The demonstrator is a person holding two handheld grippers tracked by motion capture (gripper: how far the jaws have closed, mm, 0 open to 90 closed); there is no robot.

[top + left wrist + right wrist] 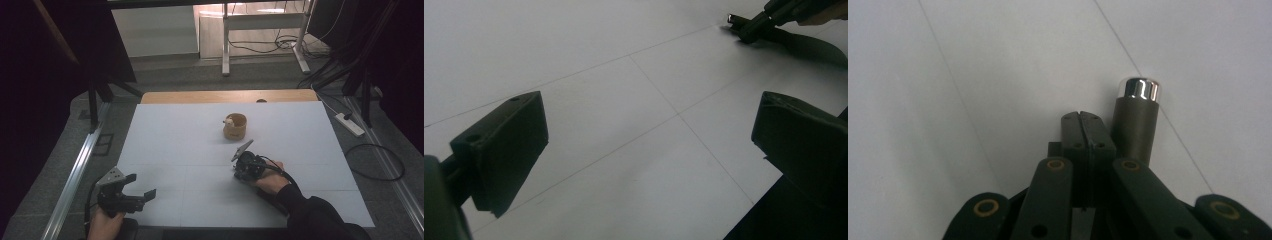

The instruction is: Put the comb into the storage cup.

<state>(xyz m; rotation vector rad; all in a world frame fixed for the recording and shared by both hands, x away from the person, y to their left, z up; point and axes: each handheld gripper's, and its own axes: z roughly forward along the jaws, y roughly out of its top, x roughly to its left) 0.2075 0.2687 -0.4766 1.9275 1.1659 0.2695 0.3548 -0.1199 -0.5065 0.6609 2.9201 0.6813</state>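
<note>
My right gripper (pixel 238 172) rests low over the white mat (pixel 190 150), right of the middle, held in a hand with a dark sleeve. In the right gripper view its jaws (pixel 1083 122) are shut pad to pad with nothing between them. A dark cylinder with a shiny metal end (pixel 1137 112) sits just to the right of the jaws; I cannot tell whether it touches them. That metal end (pixel 730 18) also shows far off in the left gripper view. My left gripper (pixel 141 186) stands open at the mat's near left corner, its jaws (pixel 649 145) wide apart and empty.
A small round wooden cup (pixel 234 127) with a little white thing (pixel 229 120) at its rim stands beyond the right gripper. The mat's far edge meets a wooden tabletop (pixel 200 96). Cables and a power strip (pixel 350 124) lie on the floor to the right.
</note>
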